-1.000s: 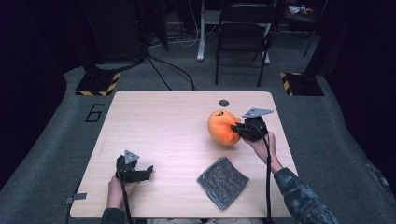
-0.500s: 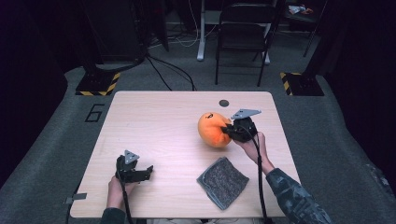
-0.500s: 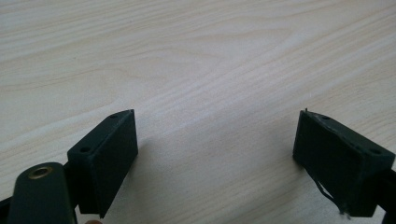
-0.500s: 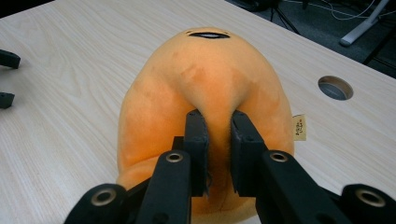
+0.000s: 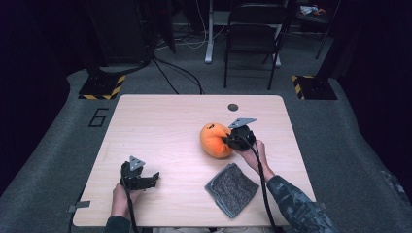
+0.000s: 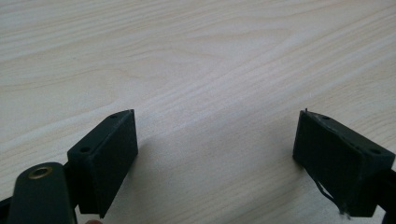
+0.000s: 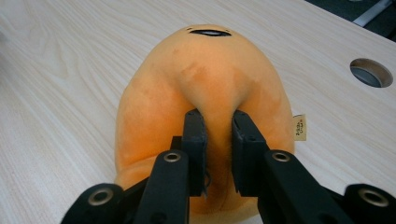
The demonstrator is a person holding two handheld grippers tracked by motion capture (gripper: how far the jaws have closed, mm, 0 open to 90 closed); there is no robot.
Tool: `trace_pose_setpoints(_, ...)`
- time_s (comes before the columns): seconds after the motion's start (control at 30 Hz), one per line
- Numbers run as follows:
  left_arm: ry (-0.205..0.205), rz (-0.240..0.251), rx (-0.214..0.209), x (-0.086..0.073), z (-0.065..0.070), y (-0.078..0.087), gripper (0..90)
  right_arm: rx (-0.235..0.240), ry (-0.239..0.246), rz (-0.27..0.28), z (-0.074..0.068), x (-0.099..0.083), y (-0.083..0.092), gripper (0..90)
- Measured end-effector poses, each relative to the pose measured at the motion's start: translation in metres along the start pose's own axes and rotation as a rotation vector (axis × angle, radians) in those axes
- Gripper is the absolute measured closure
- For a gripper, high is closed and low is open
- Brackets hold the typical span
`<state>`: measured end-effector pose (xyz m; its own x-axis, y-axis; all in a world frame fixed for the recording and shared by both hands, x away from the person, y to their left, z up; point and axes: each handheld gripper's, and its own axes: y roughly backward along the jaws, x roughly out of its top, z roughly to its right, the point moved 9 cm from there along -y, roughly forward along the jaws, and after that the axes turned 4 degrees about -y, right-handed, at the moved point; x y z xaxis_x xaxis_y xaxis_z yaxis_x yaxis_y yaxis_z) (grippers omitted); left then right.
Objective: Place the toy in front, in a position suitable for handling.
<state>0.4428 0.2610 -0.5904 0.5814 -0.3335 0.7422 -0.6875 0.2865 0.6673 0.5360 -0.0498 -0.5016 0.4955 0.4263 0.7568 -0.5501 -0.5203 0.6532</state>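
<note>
Two pads of our right gripper (image 7: 218, 154) pinch a raised fold of the orange plush toy (image 7: 205, 93), and the fabric bunches up between them into a narrow ridge. The bite takes in only a small part of the toy, so we judge that the step in hand, carrying it across the table (image 5: 160, 121), goes best if we keep the squeeze firm and the travel low and smooth; a jerk could let the soft pile slide out of the pads. The bulk of the body hangs beyond the fingertips, so it may swing, and a level wrist should help.

From the fingertips outward, the toy's long axis runs straight away from the jaws: the pinched end is nearest, the dark embroidered mark sits at the far end, and a small cloth label (image 7: 299, 127) hangs just to the right of the right pad. Farther off in the same direction lies a round hole (image 7: 370, 72) in the tabletop. In the high view the toy (image 5: 214, 140) sits near the table's middle, touching the right gripper (image 5: 232, 141), with a grey scouring pad (image 5: 231, 189) nearer to us.

Our left gripper (image 6: 215, 154) rests with its jaws wide apart over bare wood, nothing between the pads.
</note>
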Motion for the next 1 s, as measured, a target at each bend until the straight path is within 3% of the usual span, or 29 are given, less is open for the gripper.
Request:
trace_pose_setpoints(0.2,-0.001,0.0,0.0,0.0,0.0,0.0,13.4,0.008,-0.014,-0.01,0.004,-0.002,0.001,68.0)
trace_pose_setpoints(0.23,0.0,0.0,0.0,0.0,0.0,0.0,13.4,0.015,-0.022,-0.003,0.003,-0.001,0.003,53.1)
trace_pose_setpoints(0.4,-0.002,0.001,-0.001,0.0,0.0,0.0,13.4,0.027,-0.013,0.026,0.002,0.004,0.018,25.2)
trace_pose_setpoints(0.57,-0.002,0.003,0.0,0.001,0.0,-0.001,13.4,0.05,-0.025,0.035,-0.002,0.005,0.037,14.6)
trace_pose_setpoints(0.73,-0.003,0.002,-0.001,0.001,0.0,-0.001,13.4,0.071,-0.024,0.031,-0.006,0.002,0.048,11.6)
trace_pose_setpoints(0.83,-0.003,0.003,-0.001,0.001,0.0,-0.001,13.5,0.094,-0.025,0.026,-0.011,-0.007,0.064,9.6)
trace_pose_setpoints(1.0,-0.002,0.004,0.0,0.001,0.0,-0.001,13.5,0.108,-0.016,0.008,-0.019,-0.021,0.075,7.1)
